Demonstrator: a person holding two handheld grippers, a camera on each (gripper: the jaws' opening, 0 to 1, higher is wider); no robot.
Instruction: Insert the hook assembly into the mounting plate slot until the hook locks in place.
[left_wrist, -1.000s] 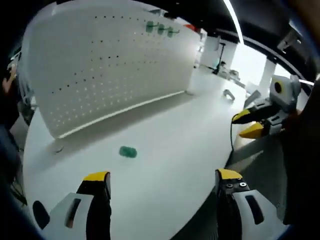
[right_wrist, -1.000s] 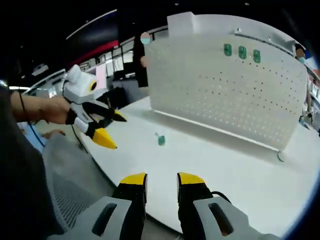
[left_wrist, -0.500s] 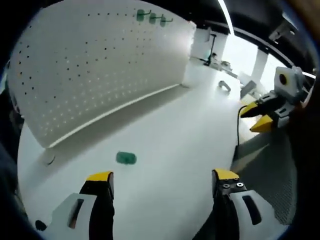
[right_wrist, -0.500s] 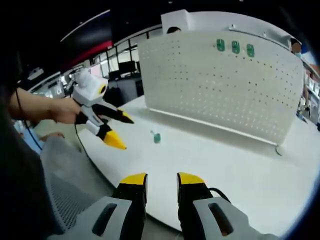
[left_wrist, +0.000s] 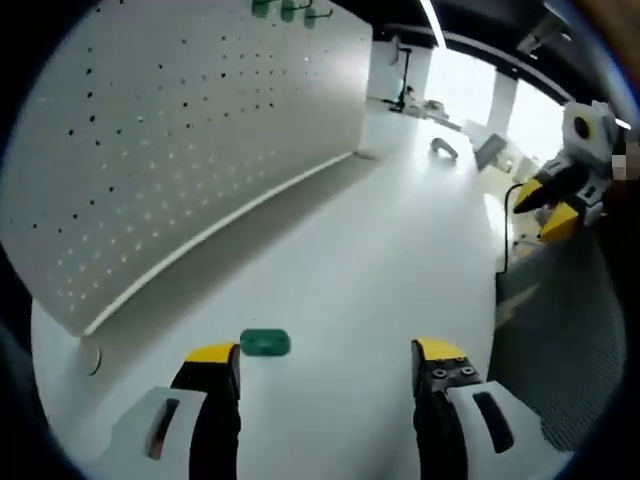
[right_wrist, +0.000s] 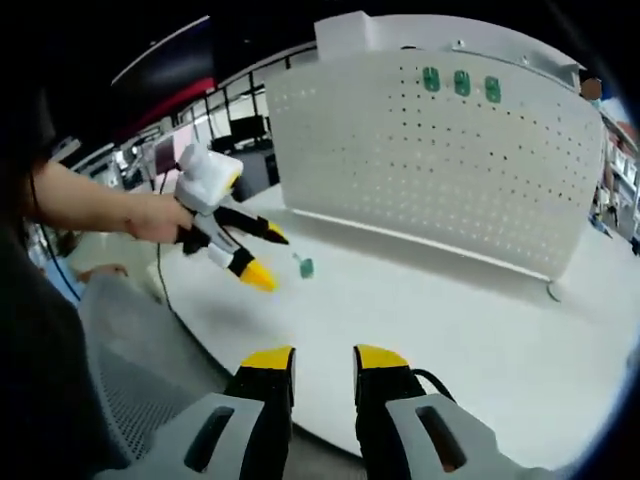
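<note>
Left tongs (left_wrist: 325, 358) are hovering low over the white surface (left_wrist: 400, 260) with jaws spread wide apart and gripping nothing; the green hook (left_wrist: 265, 343) is lying flat on the surface just ahead of the left jaw tip, close beside it, contact unclear. The white pegboard (left_wrist: 180, 130) is standing upright along the back of the surface, with three more green hooks (left_wrist: 285, 10) hanging near its top edge. In the right gripper view, the right tongs (right_wrist: 322, 360) are sitting at the near edge of the surface with jaws nearly together, a narrow gap between the yellow tips, nothing held. There the left tongs (right_wrist: 262, 255) are coming in from the left, held by a hand (right_wrist: 155, 218), open, with tips pointing down at the hook (right_wrist: 306, 267), which is lying on the surface just beside them, well in front of the pegboard (right_wrist: 450, 170). The three hooks (right_wrist: 461, 82) are showing in a row high on the board. The right tongs (left_wrist: 555, 205) are also showing at the far right of the left gripper view, off the surface edge.
</note>
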